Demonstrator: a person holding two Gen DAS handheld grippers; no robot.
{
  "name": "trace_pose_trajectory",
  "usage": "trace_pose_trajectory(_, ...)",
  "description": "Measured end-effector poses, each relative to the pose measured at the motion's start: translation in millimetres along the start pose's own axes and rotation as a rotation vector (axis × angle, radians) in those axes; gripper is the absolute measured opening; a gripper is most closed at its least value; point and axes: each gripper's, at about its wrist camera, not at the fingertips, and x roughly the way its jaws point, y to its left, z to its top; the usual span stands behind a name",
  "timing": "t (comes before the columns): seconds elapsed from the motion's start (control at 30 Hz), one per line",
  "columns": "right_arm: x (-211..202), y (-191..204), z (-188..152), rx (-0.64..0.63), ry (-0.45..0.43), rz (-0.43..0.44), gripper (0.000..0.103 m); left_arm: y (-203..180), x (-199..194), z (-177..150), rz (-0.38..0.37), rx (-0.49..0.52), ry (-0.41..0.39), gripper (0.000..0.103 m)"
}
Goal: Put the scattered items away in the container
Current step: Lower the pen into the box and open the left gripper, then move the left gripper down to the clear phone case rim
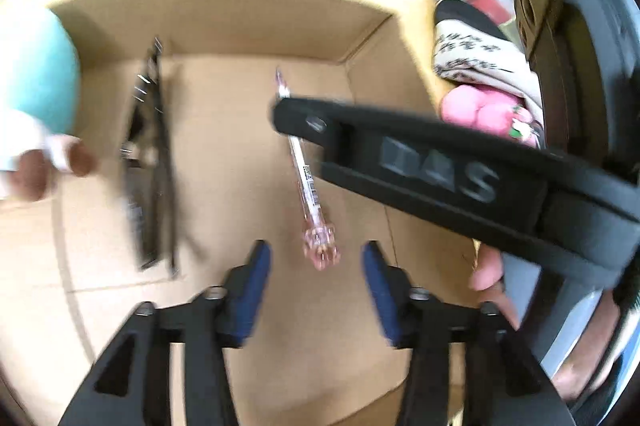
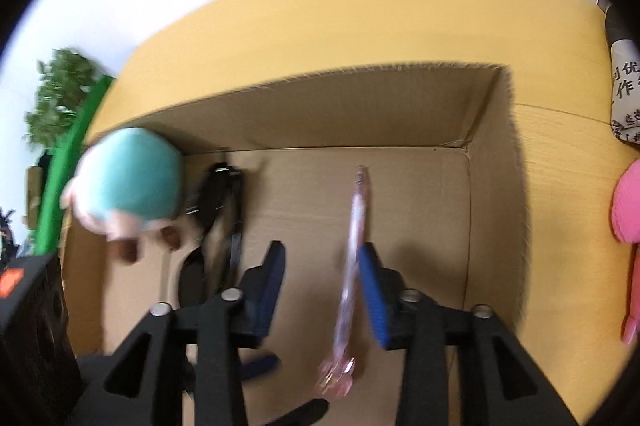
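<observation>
While the pink pen [image 2: 354, 258] hangs blurred over the cardboard box [image 2: 360, 106], the step in hand looks like the drop: both grippers sit above the box's open mouth and both have let go. In the right wrist view the right gripper [image 2: 322, 258] has its blue pads apart, with the pen just inside the right-hand pad (whether it brushes that pad is hard to tell through the blur) and not clamped. The left gripper [image 1: 316, 254] also stands with its fingers well apart and nothing between them; the pen [image 1: 306, 182] lies lengthwise over the box floor [image 1: 240, 166] beyond its tips. A teal plush toy [image 2: 132, 178] is blurred at the box's left wall, apparently dropping in, and black glasses [image 1: 150, 154] rest on the box floor beside that wall. Outside the box, to its right, a pink plush [image 1: 480, 110] still waits. Next, I judge, the hands must lift clear of the box and reach for that remaining toy.
</observation>
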Motion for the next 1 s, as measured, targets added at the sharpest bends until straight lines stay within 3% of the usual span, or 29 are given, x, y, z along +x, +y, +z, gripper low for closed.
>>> trace_pose_trajectory(0.03,-16,1,-10,-0.015,-0.023,0.012,0.044,-5,-15,-8,0.02,0.03,-0.044,0.064)
trace_pose_trajectory(0.1,-45,3,-30,-0.039,-0.07,0.01,0.061,-12,-51,-29,0.049,0.083,-0.15,0.082)
trace_pose_trajectory(0.2,-96,1,-73,-0.077,-0.167,0.011,0.074,-15,-102,-68,0.086,0.134,-0.29,0.091)
trace_pose_trajectory(0.37,-161,20,-138,-0.127,-0.329,0.041,0.077,0,-170,-129,0.269,0.181,-0.442,0.093)
trace_pose_trajectory(0.47,-179,46,-174,-0.164,-0.415,-0.008,0.078,9,-188,-170,0.285,0.169,-0.491,0.093)
trace_pose_trajectory(0.57,-178,71,-210,-0.184,-0.437,-0.018,0.079,16,-210,-201,0.265,0.147,-0.554,0.095)
trace_pose_trajectory(0.77,-162,99,-258,-0.216,-0.385,-0.066,0.079,11,-215,-257,0.271,0.16,-0.59,0.1)
trace_pose_trajectory(1.0,-185,109,-284,-0.226,-0.436,-0.129,0.079,18,-212,-305,0.274,0.131,-0.558,0.1)
